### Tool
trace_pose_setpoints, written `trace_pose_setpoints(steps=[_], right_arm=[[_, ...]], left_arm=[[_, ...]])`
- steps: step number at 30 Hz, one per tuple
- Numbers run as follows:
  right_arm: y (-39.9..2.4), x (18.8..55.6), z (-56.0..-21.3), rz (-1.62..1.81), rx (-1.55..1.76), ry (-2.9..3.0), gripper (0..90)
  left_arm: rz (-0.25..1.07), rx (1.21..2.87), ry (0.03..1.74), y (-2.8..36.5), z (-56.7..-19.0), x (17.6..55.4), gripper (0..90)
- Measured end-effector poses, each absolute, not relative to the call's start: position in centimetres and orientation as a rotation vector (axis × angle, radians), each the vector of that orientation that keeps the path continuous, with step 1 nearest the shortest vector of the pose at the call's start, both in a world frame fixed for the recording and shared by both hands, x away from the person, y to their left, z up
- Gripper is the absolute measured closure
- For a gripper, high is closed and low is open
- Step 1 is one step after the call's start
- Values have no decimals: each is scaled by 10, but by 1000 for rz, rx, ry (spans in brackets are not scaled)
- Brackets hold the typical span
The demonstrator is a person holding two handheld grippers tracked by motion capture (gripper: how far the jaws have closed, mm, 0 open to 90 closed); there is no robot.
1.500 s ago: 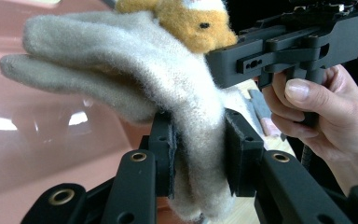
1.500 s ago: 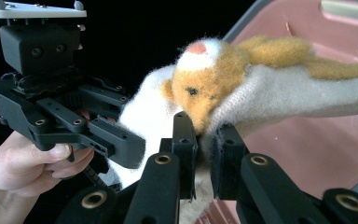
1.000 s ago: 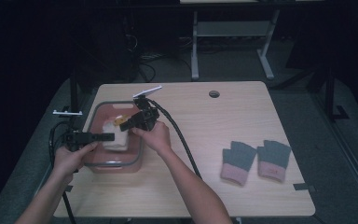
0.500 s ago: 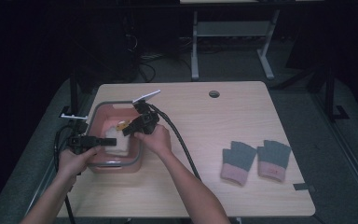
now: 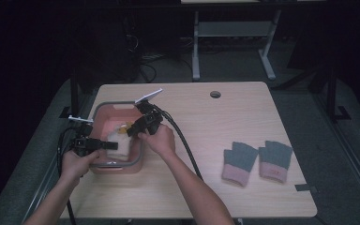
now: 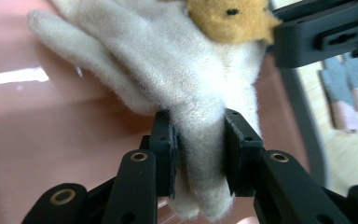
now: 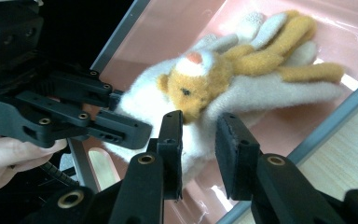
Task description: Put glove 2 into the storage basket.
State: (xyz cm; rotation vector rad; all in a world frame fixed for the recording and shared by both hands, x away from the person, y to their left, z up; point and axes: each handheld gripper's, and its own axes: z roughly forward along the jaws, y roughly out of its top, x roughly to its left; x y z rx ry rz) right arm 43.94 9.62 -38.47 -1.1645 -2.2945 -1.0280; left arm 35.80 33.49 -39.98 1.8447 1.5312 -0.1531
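The high view looks forward and down over the whole tabletop (image 5: pixel 206 112). Both gripper views sit close above the pink bin (image 5: pixel 104 108), facing in from opposite sides; all three share the white glove (image 6: pixel 177 79).

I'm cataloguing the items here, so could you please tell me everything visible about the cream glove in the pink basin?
The cream knitted fleecy glove lies fingers spread inside the pink plastic basin, over its floor. An orange plush bear face with a dark eye sits on its back, and orange fuzzy fingers lie against the cream ones. The left tongs pinch its cuff edge. The right tongs have just been opening; their pads stand off the fabric between them.
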Motion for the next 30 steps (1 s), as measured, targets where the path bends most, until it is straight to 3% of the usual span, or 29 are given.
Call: trace_pose_setpoints(steps=[6, 11, 17, 19, 23, 30], right_arm=[[92, 440, -380, -1072, -1167, -2281, 716], [90, 438, -378, -1080, -1153, -2277, 713], [83, 436, -373, -1098, -1150, -2280, 706], [80, 436, -372, -1107, -1152, -2278, 705], [72, 435, -370, -1124, -1152, -2276, 696], [59, 432, -366, -1155, -1156, -2266, 687]], left_arm=[[-162, 1889, 1559, 335, -405, 362, 668], [-151, 1900, 1579, 335, -401, 363, 541], [-76, 1871, 1575, 344, -383, 362, 514], [-51, 1865, 1569, 344, -379, 362, 533], [-57, 1936, 1544, 339, -383, 364, 704], [-54, 2022, 1559, 330, -393, 368, 730]])
